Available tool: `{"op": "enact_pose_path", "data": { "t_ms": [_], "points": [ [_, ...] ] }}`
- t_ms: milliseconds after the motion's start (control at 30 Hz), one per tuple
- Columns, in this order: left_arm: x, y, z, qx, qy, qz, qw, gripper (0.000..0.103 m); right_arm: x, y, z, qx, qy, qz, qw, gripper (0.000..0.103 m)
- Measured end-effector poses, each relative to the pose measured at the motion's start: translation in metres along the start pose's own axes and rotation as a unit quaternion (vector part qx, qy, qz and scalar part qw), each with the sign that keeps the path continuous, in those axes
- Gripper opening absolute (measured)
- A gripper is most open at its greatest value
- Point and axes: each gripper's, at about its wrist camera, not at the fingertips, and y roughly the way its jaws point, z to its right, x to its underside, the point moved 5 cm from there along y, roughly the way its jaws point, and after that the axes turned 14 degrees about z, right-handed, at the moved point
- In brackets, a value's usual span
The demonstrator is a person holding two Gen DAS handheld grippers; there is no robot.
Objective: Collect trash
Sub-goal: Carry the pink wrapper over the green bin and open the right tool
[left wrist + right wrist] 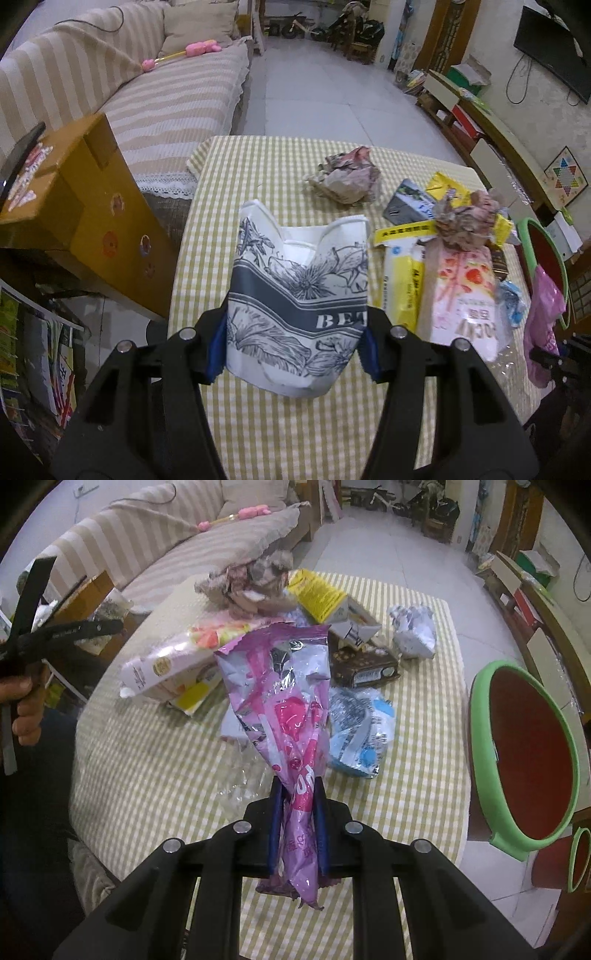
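My left gripper (293, 341) is shut on a crushed white paper cup (299, 291) with dark floral print, held above the checked tablecloth (258, 424). My right gripper (298, 814) is shut on a crumpled pink-purple foil wrapper (284, 686), which stands up from the pads over the table (147, 775). That wrapper also shows at the right edge of the left wrist view as the pink wrapper (543, 317). More trash lies on the table: a pink snack bag (166, 664), a yellow packet (319, 594), a brown box (364, 666), a blue wrapper (360, 731), crumpled paper (413, 629) and a paper wad (349, 175).
A green bin with a red inside (528, 753) stands right of the table. A striped sofa (166, 92) runs along the far left, with a cardboard box (92, 206) beside the table. A hand (26, 716) holds the other gripper at the left. Tiled floor (325, 85) lies beyond.
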Motion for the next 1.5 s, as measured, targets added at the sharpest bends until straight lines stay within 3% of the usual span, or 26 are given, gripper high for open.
{"op": "enact_pose_path", "data": {
  "t_ms": [700,1200,1500],
  "points": [
    [-0.014,-0.045,0.049,0.037,0.028,0.025,0.9986,0.054,-0.029,-0.038,0.016,0.0,0.041,0.071,0.997,0.015],
    [-0.026,-0.039,0.104,0.082,0.058,0.023,0.9947,0.054,-0.04,-0.05,0.046,0.016,0.083,0.09,0.992,0.015],
    [-0.034,-0.03,0.154,0.124,0.081,0.024,0.9886,0.054,-0.044,-0.06,0.089,0.043,0.121,0.1,0.987,0.015]
  ]
}}
